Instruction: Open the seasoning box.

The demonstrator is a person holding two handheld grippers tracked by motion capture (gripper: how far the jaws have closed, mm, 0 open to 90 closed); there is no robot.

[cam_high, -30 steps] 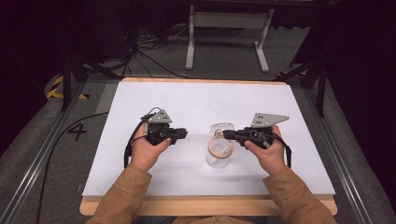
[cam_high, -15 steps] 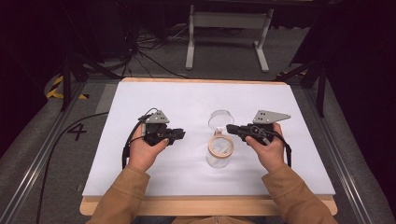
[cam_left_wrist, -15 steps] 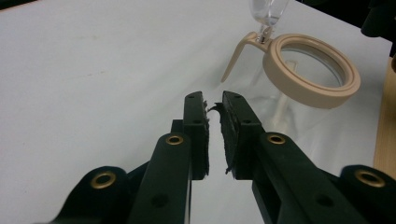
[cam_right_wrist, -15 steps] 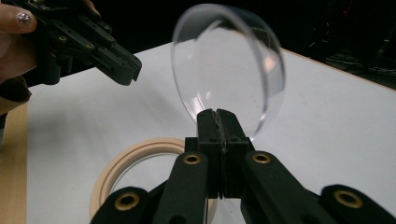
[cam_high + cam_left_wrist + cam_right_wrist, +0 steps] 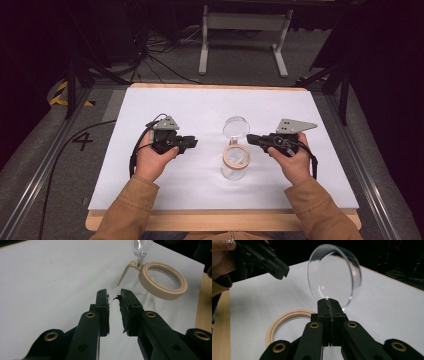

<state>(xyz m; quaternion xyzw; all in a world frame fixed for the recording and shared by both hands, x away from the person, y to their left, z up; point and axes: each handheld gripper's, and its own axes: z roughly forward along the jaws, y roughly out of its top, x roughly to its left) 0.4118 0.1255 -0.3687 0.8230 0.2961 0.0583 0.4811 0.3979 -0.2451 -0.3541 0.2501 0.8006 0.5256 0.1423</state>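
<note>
Here, right gripper (image 5: pixel 329 305) pinching clear lid (image 5: pixel 334 275) upright — open jar (image 5: pixel 235 161) beside it, left gripper (image 5: pixel 192 143) apart.

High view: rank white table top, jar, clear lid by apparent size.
1. White table top, by far the largest.
2. Jar and clear lid: too alike to rank. The right claw holds the lid raised, nearer the camera.

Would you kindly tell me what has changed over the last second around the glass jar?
The right gripper, shut on the clear lid, has swung it further up and open. The left gripper has drifted slightly down, still open and empty. The jar stayed put on the white table.
</note>
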